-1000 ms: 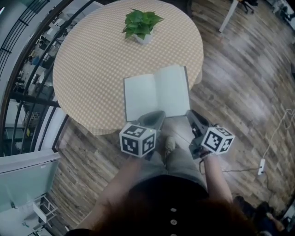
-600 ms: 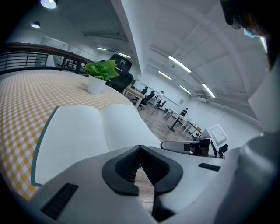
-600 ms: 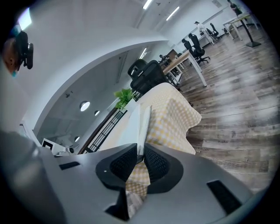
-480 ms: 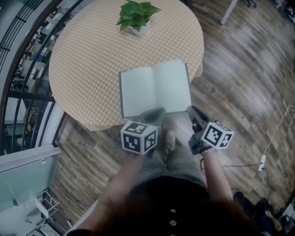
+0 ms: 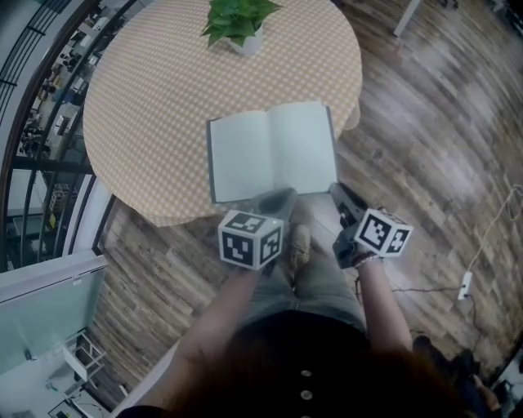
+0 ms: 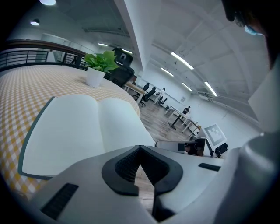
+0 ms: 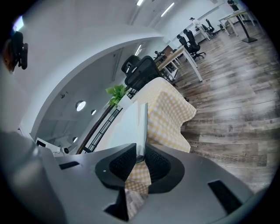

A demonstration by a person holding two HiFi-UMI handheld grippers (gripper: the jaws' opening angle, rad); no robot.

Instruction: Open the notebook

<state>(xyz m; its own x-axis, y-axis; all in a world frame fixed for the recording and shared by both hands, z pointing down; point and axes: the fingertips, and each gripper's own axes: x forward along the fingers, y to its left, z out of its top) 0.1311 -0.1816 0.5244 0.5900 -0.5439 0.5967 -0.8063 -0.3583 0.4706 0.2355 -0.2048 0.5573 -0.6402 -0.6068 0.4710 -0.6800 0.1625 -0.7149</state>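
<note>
The notebook [image 5: 274, 151] lies open and flat with blank pages up on the round table's checked cloth [image 5: 147, 98], near the front edge. My left gripper [image 5: 282, 196] is at the notebook's near edge, its tips meeting with nothing between them [image 6: 139, 148]; the open pages [image 6: 83, 127] spread just beyond. My right gripper [image 5: 337, 193] is at the notebook's near right corner. Its jaws [image 7: 140, 151] are opening, with the notebook's edge [image 7: 141, 118] in the narrow gap and the pads not pressing on it.
A potted green plant [image 5: 237, 20] stands at the table's far side. A dark railing [image 5: 33, 163] runs along the left. Wood floor surrounds the table, with a cable and power strip [image 5: 466, 290] at the right. The person's legs are below the grippers.
Both grippers have sunk a little at the table's near edge. The notebook stays open and flat; it sits higher in the head view as the camera shifted.
</note>
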